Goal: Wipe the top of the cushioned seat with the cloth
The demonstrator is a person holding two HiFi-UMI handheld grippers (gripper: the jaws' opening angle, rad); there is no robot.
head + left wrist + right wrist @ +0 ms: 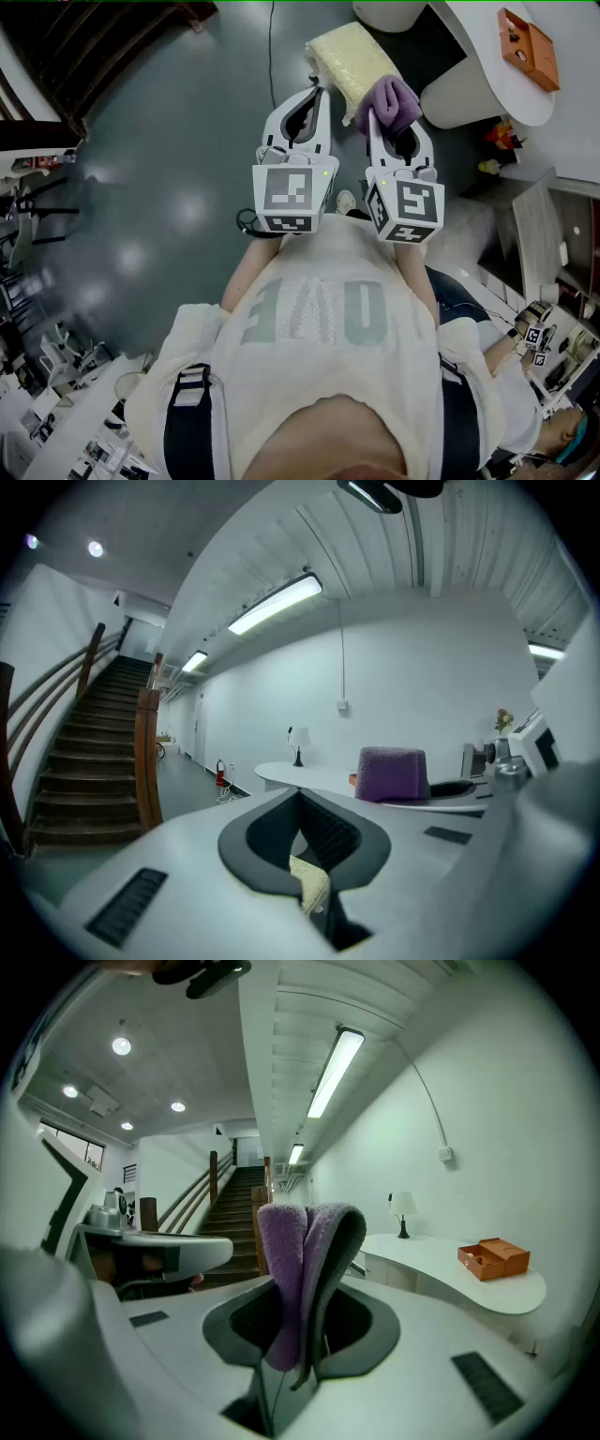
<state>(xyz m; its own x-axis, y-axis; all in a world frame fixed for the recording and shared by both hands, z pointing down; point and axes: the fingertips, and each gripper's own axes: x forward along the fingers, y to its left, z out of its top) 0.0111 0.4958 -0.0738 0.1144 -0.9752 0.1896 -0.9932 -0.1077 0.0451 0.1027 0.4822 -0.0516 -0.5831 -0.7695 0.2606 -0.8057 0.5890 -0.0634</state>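
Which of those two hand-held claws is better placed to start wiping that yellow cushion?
The right. The right gripper has its jaws clamped on the purple cloth, and it sits close to the yellow cushioned seat. The left gripper holds nothing, with its jaws together.

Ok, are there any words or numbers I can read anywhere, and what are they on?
Shirt: big pale letters, seen upside down and washed out; too faint to read for sure.
Marker cubes: black-and-white square patterns, not words or numbers.
Orange box: no print shows on it.
Nothing else in any view can be read.
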